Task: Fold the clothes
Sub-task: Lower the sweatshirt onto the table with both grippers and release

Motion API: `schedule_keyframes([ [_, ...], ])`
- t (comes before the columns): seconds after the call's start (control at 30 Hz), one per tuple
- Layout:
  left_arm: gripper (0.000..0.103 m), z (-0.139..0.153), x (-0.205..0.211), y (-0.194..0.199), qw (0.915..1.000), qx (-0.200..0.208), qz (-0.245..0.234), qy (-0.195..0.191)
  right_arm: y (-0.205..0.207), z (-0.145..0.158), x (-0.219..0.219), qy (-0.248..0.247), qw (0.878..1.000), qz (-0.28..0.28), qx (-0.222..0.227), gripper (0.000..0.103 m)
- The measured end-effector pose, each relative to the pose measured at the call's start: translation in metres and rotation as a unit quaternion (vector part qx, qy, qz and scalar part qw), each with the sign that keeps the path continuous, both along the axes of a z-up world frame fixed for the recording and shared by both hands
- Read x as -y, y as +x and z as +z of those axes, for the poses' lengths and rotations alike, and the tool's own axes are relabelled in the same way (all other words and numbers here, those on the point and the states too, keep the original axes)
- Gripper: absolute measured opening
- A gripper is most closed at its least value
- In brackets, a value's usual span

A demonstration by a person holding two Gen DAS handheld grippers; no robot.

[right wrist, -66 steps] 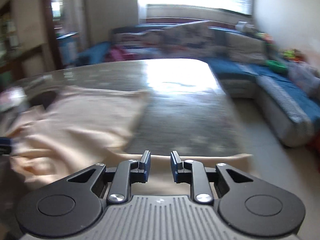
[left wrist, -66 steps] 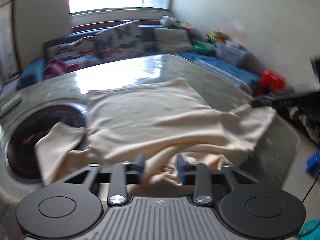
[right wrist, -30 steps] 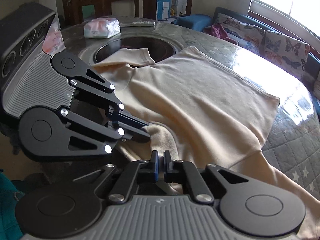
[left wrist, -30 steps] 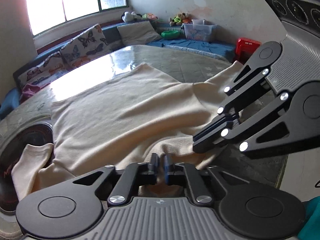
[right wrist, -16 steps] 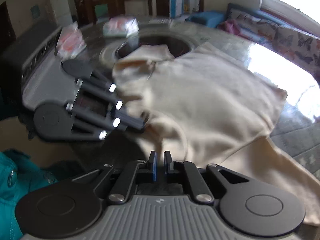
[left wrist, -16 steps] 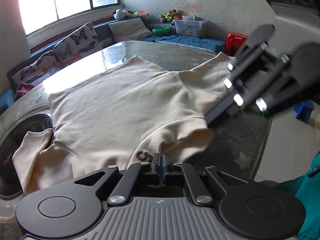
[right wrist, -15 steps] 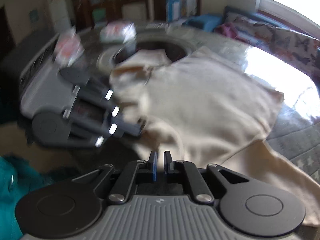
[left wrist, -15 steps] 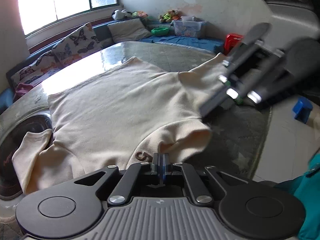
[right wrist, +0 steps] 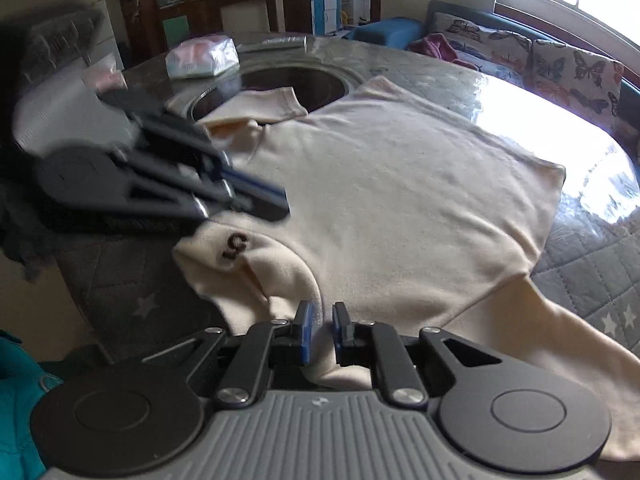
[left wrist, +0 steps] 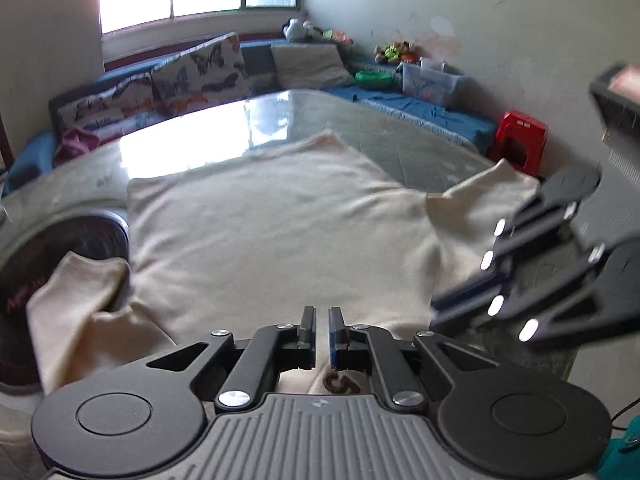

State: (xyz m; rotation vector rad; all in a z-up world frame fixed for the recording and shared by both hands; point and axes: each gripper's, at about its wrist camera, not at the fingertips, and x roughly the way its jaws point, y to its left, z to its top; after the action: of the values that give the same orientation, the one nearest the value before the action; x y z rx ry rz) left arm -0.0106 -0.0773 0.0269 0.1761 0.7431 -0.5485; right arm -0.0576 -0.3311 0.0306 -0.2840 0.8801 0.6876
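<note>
A cream T-shirt (left wrist: 272,232) lies spread flat on the table, with its collar and a brown "5" label at the near edge; it also shows in the right wrist view (right wrist: 400,200). My left gripper (left wrist: 319,332) is slightly open just above the collar and holds nothing. My right gripper (right wrist: 319,330) is slightly open over the collar's near edge, with cloth lying between the jaws but not pinched. Each gripper shows blurred in the other's view, the right one (left wrist: 464,304) beside the right sleeve, the left one (right wrist: 256,196) above the label.
The table (left wrist: 400,140) has a grey quilted cover and a round dark inset (right wrist: 292,80) under the left sleeve. A tissue pack (right wrist: 202,58) lies at its far side. A sofa with butterfly cushions (left wrist: 192,72) and a red stool (left wrist: 518,136) stand beyond.
Both grippers were shut on the collar half a second ago and have now opened a little, letting it go. The collar has dropped flat on the table edge.
</note>
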Motion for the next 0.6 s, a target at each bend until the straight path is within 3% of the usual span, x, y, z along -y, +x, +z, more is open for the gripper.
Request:
schedule_keyframes([
  [0.2, 0.016, -0.008, -0.001, -0.005, 1.0, -0.008, 0.002, 0.002, 0.027, 0.01, 0.016, 0.018, 0.998, -0.055, 0.023, 0.021],
  [0.37, 0.026, -0.009, -0.004, -0.009, 1.0, -0.009, 0.003, 0.001, 0.055, -0.008, 0.031, 0.012, 0.994, -0.112, 0.013, 0.021],
  [0.47, 0.03, -0.009, -0.006, -0.013, 1.0, -0.009, 0.002, 0.0, 0.054, -0.014, 0.038, 0.009, 0.993, -0.118, 0.011, 0.022],
  [0.6, 0.034, -0.008, -0.007, -0.012, 0.9999, -0.013, 0.005, -0.006, 0.046, -0.005, 0.036, 0.012, 0.993, -0.112, 0.026, 0.036],
])
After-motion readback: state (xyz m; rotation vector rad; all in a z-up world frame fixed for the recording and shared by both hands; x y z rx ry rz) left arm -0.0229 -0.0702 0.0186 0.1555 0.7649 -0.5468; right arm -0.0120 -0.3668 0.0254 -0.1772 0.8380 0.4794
